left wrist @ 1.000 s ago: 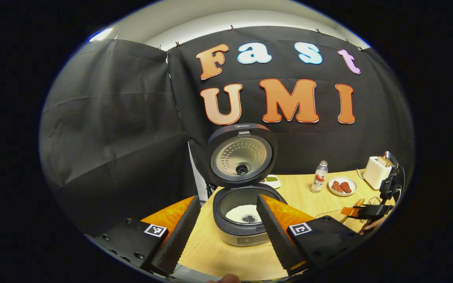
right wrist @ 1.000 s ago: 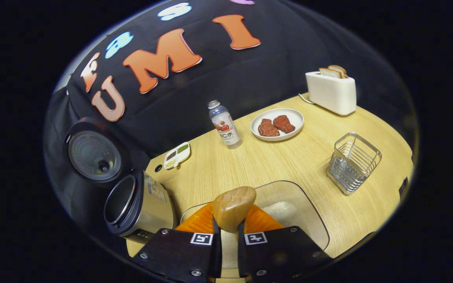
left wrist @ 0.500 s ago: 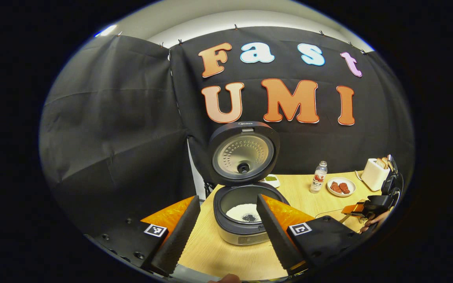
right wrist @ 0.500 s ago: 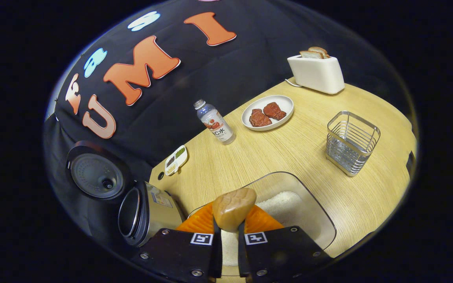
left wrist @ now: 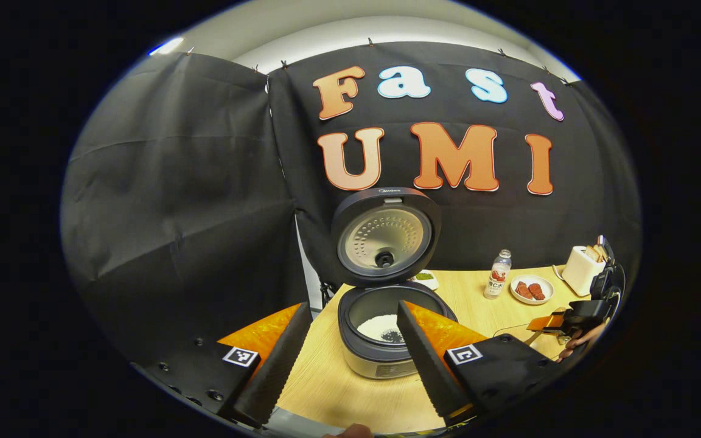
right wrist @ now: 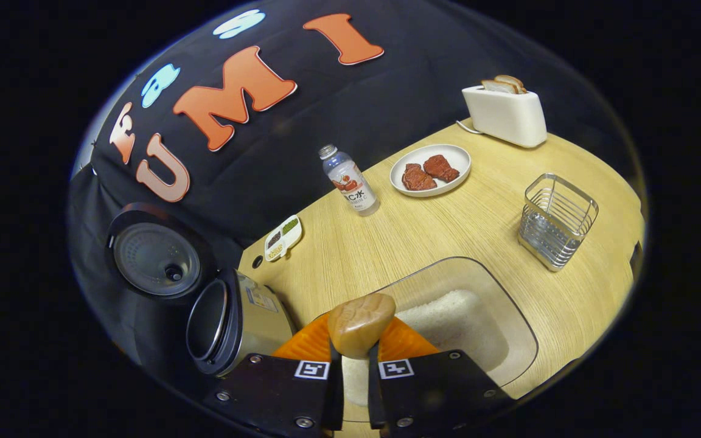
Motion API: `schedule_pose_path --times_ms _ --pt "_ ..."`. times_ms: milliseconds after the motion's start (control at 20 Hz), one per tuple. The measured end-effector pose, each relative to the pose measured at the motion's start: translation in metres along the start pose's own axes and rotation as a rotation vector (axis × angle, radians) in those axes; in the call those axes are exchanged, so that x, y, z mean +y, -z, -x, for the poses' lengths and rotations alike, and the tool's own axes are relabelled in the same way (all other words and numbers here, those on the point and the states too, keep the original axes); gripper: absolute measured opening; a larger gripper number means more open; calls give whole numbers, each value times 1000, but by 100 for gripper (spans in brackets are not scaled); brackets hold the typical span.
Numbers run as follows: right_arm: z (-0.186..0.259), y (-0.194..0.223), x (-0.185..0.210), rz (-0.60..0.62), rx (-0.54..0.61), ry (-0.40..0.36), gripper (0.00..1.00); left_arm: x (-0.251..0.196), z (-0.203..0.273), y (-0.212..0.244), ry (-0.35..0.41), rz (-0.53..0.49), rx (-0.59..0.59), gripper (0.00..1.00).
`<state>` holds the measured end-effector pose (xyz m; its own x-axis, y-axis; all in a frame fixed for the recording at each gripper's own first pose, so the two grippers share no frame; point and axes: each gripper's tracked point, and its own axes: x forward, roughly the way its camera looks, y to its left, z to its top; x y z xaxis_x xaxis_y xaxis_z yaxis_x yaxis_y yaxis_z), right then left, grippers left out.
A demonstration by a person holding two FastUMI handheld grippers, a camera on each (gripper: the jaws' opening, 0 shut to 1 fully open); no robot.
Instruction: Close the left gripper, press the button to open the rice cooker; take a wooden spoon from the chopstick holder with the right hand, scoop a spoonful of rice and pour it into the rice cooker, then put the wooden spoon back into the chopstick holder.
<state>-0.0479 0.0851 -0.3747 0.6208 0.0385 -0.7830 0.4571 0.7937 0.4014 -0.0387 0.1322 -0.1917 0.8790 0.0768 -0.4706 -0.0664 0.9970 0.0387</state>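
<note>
On the wooden table (right wrist: 448, 237), the rice cooker (left wrist: 381, 347) stands with its lid (left wrist: 385, 236) swung fully upright, and white rice with a dark patch lies in the inner pot. In the left gripper view, the left gripper (left wrist: 350, 353) hangs in front of the cooker with its two fingers spread wide apart, gripping nothing; the cooker sits between them, farther back.

In the right gripper view, the right gripper (right wrist: 353, 371) has its fingers drawn close together on the handle of the wooden spoon (right wrist: 359, 324), whose rounded bowl sticks up just above the fingertips. Directly beyond the spoon is a clear rice container (right wrist: 509, 322) with a heap of white rice (right wrist: 454, 316) inside. The wire chopstick holder (right wrist: 556, 220) stands upright near the table's right edge, well apart from the spoon.

Farther back are a drink bottle (right wrist: 348, 180), a white plate of red meat pieces (right wrist: 429, 170), a white toaster (right wrist: 504, 112) with bread slices in it, and a small seasoning dish (right wrist: 283, 237) near the cooker.
</note>
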Motion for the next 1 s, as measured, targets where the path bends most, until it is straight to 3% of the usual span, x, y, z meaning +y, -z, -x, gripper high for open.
schedule_pose_path --times_ms 400,600,650,1000 --pt "-2 2 -1 -114 79 -98 16 2 -1 1 -5 -6 5 95" --pt "-6 0 -10 -228 123 -158 19 -1 -2 1 -3 -18 9 95" --pt "-7 1 -12 -248 129 -167 15 -3 -1 0 -1 -21 11 95" --pt "-9 -6 -37 -460 164 -245 15 -20 -1 -7 25 -43 11 97"
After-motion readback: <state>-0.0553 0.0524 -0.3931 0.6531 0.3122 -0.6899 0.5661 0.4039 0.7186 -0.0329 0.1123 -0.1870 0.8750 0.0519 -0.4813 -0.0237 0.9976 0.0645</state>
